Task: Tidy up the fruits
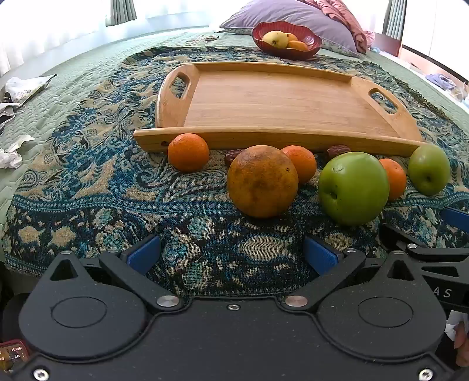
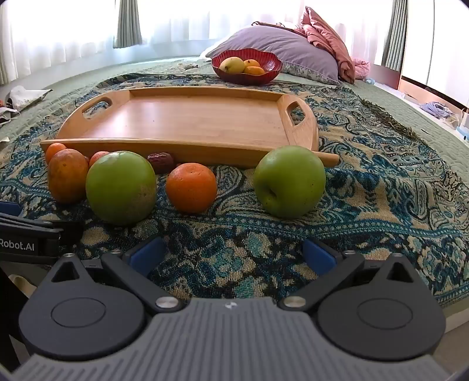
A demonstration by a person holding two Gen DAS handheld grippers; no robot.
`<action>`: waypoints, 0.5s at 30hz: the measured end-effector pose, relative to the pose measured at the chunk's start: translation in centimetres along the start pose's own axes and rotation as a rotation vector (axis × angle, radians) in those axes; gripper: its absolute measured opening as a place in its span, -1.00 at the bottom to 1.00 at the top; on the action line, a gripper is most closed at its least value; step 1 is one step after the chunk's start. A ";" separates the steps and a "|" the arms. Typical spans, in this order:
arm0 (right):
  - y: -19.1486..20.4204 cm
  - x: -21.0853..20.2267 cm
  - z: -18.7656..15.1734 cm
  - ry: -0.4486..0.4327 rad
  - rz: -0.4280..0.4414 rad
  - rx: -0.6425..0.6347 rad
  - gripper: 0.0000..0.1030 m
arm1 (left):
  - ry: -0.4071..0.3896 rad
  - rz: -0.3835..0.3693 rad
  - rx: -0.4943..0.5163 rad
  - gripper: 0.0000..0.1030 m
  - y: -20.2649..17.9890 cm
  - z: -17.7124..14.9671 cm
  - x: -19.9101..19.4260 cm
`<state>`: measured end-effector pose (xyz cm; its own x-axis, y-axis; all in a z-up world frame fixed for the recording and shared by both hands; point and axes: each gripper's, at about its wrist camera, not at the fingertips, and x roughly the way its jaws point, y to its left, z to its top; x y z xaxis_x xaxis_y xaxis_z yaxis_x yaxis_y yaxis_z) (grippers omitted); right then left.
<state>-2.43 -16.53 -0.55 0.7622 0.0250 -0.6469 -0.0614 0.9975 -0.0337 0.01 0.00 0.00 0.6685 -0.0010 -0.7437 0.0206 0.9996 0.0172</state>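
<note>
A bare wooden tray (image 1: 278, 99) (image 2: 187, 117) lies on a patterned blanket. In front of it sits a row of fruit: a large brownish orange (image 1: 262, 181) (image 2: 67, 175), two green apples (image 1: 353, 187) (image 1: 429, 168) (image 2: 120, 187) (image 2: 289, 181), three small oranges (image 1: 188, 151) (image 1: 302, 162) (image 1: 394, 177) (image 2: 191, 187) and dark dates (image 1: 337, 151) (image 2: 160, 161). My left gripper (image 1: 231, 258) is open and empty, just short of the big orange. My right gripper (image 2: 231, 258) is open and empty, short of the small orange and right apple.
A red bowl (image 1: 285, 36) (image 2: 246, 66) with yellow fruit stands behind the tray, by a purple pillow (image 1: 296, 17) (image 2: 278, 44). Crumpled paper and bags (image 1: 17, 93) lie at the left on the green bedspread. The other gripper's edge (image 1: 428, 249) (image 2: 26, 234) shows beside each view.
</note>
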 end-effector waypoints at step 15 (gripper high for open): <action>0.0 0.0 0.0 0.002 -0.001 0.000 1.00 | 0.001 0.001 0.000 1.00 0.0 0.0 0.0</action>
<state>-2.43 -16.49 -0.58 0.7611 0.0241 -0.6482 -0.0606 0.9976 -0.0341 0.00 0.01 -0.01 0.6678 0.0002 -0.7443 0.0196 0.9996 0.0178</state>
